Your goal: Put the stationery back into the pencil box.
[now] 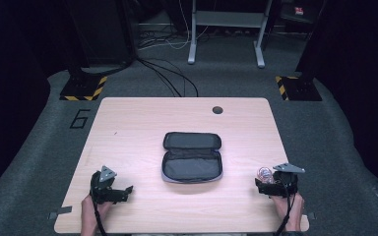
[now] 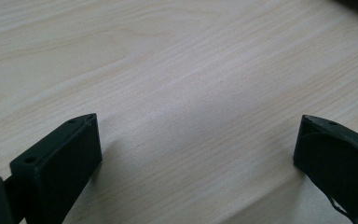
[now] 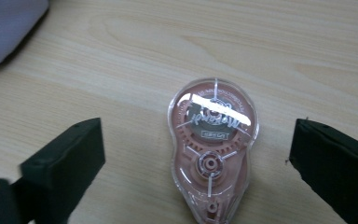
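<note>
Plastic tape dispenser (image 3: 212, 149) is looking light, rigid, slick. I am lining the spread right gripper (image 3: 193, 154), at mid-frame, across its flat sides.

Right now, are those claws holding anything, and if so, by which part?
Nothing is held. The right claw is open around a pink correction tape roller, not touching it. The left claw is open over bare table.

Correction tape dispenser (image 3: 212, 149): glossy, clear pinkish plastic shell. Table (image 1: 128, 128): pale, smooth, matt wood grain. Pouch (image 1: 192, 157): dark matt cloth.
</note>
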